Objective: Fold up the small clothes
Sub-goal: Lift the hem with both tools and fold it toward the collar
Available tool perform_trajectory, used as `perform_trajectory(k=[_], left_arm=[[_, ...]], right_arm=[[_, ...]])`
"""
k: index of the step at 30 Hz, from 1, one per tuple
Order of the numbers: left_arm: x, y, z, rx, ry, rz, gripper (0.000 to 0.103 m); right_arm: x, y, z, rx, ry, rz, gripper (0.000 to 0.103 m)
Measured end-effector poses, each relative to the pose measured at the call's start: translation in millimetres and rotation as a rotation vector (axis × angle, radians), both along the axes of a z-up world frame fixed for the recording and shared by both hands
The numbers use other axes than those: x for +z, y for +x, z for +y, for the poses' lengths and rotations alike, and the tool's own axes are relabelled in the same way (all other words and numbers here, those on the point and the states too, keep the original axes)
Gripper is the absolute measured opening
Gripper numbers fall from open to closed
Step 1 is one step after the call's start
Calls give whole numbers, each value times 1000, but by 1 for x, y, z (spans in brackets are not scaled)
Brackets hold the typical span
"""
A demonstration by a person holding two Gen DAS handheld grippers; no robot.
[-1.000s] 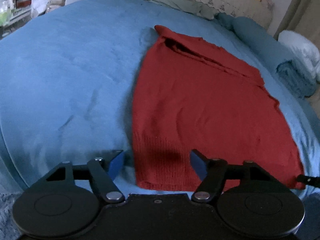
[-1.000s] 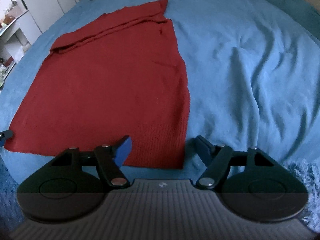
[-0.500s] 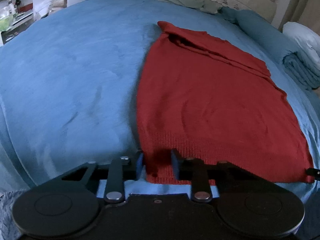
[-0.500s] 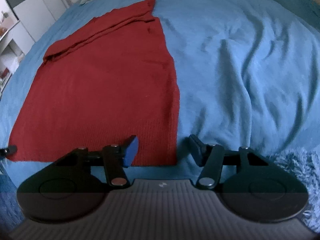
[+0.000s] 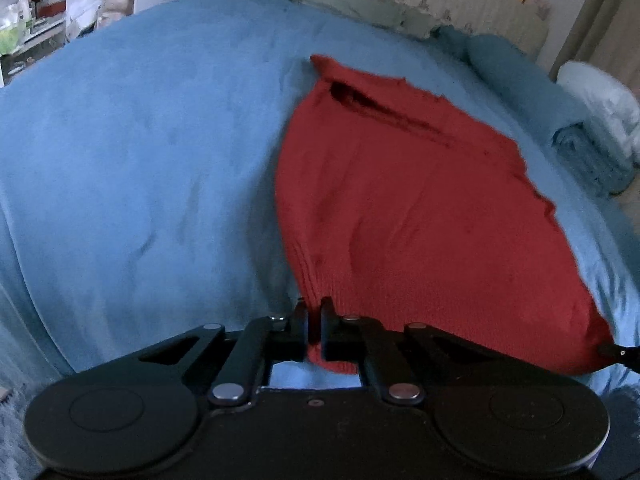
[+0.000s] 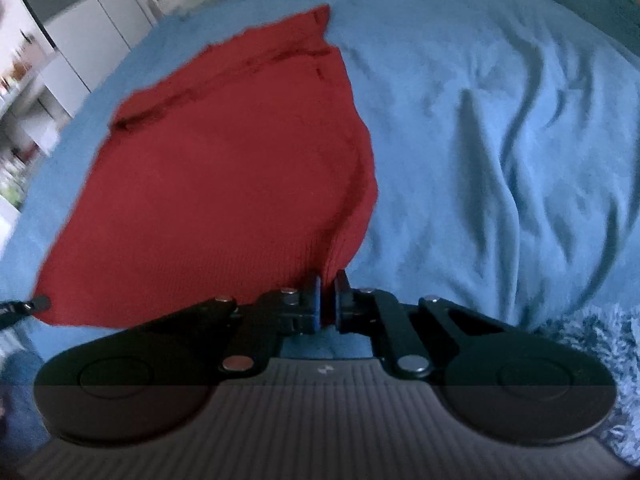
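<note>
A red knit sweater (image 5: 420, 216) lies spread on a blue bedspread (image 5: 140, 168). My left gripper (image 5: 315, 320) is shut on the sweater's near left hem corner, which is lifted off the bed. My right gripper (image 6: 328, 298) is shut on the near right hem corner of the sweater (image 6: 224, 184), also lifted. The right gripper's tip shows at the right edge of the left wrist view (image 5: 612, 350), and the left gripper's tip shows at the left edge of the right wrist view (image 6: 32, 304). The sweater's far end still rests flat.
A rolled blue blanket (image 5: 532, 96) and white bedding (image 5: 600, 96) lie at the far right. Pillows (image 5: 360, 12) line the headboard. White cabinets (image 6: 80, 32) stand left of the bed (image 6: 500, 140). A fluffy rug (image 6: 608, 336) lies at the bed's near edge.
Both grippers went from open to shut on the hem corners. The near hem has risen off the bed, bunching the sweater's sides.
</note>
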State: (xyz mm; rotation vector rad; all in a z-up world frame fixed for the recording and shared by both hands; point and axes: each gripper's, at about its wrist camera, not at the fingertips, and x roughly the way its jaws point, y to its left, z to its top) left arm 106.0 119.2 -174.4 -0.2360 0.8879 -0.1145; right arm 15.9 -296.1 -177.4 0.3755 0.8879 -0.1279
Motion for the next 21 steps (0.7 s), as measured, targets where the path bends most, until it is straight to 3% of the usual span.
perform_trajectory(k=[5,10,13,15,17,21], left_arm=[[34,14,11,-8,-79,-43,5],[80,51,16,-13,-139,-133,5],[109,97,13,-12,-151,-181,5],[122,134,15,7,-206,-206,5],[122,178,22,71,-293,-192,5],[104,247,27,185,-376,-161,4]], right_arm=[[30,2,-10,-8,73,-83,21],[70,30,-29,-17,167,-181,21],[98,68,-42,1,182,-230,21],[116,102,-52,2,192,-257,21],[136,140,-60,3,204,-290,21],[158,227,-79,-12,186,-313,21]])
